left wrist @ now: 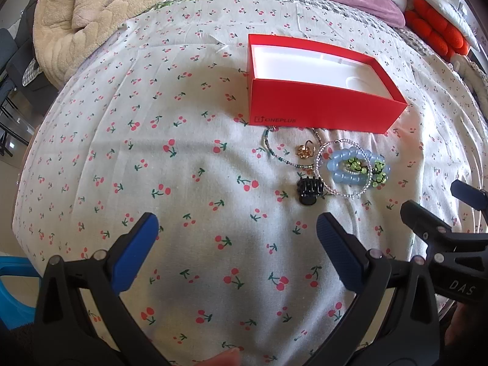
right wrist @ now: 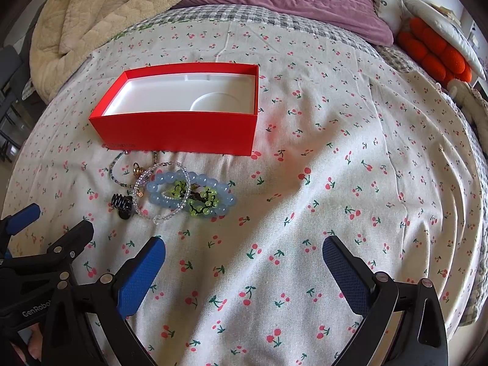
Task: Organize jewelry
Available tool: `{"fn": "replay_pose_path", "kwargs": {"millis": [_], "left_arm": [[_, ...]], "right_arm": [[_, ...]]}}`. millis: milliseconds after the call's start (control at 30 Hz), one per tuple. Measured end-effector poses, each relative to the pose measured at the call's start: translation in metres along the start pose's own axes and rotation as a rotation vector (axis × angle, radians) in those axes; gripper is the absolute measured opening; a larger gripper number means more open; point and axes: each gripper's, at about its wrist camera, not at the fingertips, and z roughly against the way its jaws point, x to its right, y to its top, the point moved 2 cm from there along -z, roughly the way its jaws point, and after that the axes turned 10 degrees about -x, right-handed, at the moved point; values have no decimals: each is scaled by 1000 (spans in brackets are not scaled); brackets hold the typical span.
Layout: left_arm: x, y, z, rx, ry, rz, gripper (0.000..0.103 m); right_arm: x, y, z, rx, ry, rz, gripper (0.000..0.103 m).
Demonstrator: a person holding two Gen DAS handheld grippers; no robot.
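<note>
On a bed covered by a cherry-print sheet [left wrist: 189, 140], an open red OnePlus box [left wrist: 320, 103] sits with its white moulded insert bare, and the jewelry lies in a small heap just in front of its near wall. The heap holds a blue bead bracelet [left wrist: 344, 177] with yellow-green beads [left wrist: 378, 172] tangled into it, a clear crystal bracelet [left wrist: 344, 169] looped over the blue one, a thin green beaded chain [left wrist: 274, 152] curling towards the box, a small gold ring-like piece [left wrist: 305, 151], and a black claw clip [left wrist: 309, 190] at the near left edge of the pile. The left gripper [left wrist: 238, 231] is spread wide and holds nothing; in its own view the heap lies ahead of the fingers and off to the right, beyond the right-hand fingertip, with bare sheet between the blue pads. The right gripper [right wrist: 244, 253] is likewise wide apart and empty; from its camera the heap [right wrist: 183, 195] sits ahead and to the left, past the left-hand fingertip, and the box [right wrist: 180, 134] lies beyond that. Neither gripper touches the jewelry. Each tool shows at the edge of the other's view, so the two are side by side. Behind the box lie a cream fleece blanket [right wrist: 100, 12], a purple quilt [right wrist: 292, 3] and an orange cushion [right wrist: 433, 52].
</note>
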Motion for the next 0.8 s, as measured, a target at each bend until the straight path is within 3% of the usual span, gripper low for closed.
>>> {"fn": "replay_pose_path", "kwargs": {"millis": [800], "left_arm": [[-2,2,3,7,-4,2,103]], "right_arm": [[1,0,1,-1,-4,-2,103]]}}
